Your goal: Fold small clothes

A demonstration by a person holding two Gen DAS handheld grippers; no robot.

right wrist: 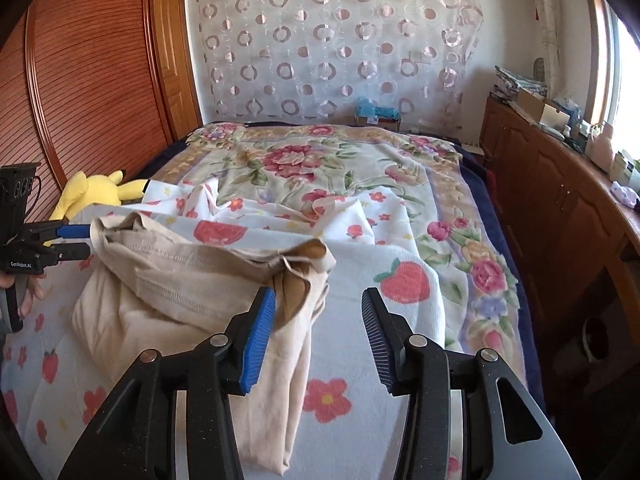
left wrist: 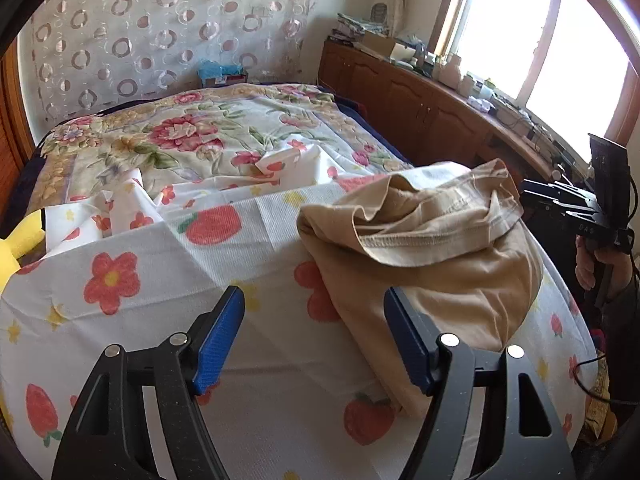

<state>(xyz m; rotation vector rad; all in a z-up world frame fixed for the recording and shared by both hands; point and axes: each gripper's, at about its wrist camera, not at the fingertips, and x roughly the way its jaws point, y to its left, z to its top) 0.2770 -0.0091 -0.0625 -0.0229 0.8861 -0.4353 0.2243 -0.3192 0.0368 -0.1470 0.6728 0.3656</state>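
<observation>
- A yellow plush toy [right wrist: 94, 192] lies at the far left of the bed, against the slatted wooden wardrobe [right wrist: 92, 80] and well to the left of the beige garment [right wrist: 188, 280].
- The left claw [left wrist: 314, 340] is spread wide — its blue pads [left wrist: 218, 340] stand apart with nothing between them. It hangs over the strawberry-and-flower sheet [left wrist: 120, 320] just left of the garment, and its right finger overlaps the garment's near left edge in the left wrist view; whether it touches the cloth cannot be told.
- The beige garment is the landmark: it lies loosely bunched on the sheet at the near part of the bed, its stitched hem turned up and folded over on top, a long strip trailing toward the near edge.
- The right claw [right wrist: 318, 340] is also parted, holding nothing. Its left pad [right wrist: 260, 340] sits right against the garment's rumpled right corner — the other pad is over bare sheet to the right of the garment.
- Beyond the garment, a floral blanket [right wrist: 320, 168] covers the far half of the bed.
- Right of the garment, past the bed's edge, a wooden cabinet [right wrist: 560, 208] runs under the window, its top crowded with small items.
</observation>
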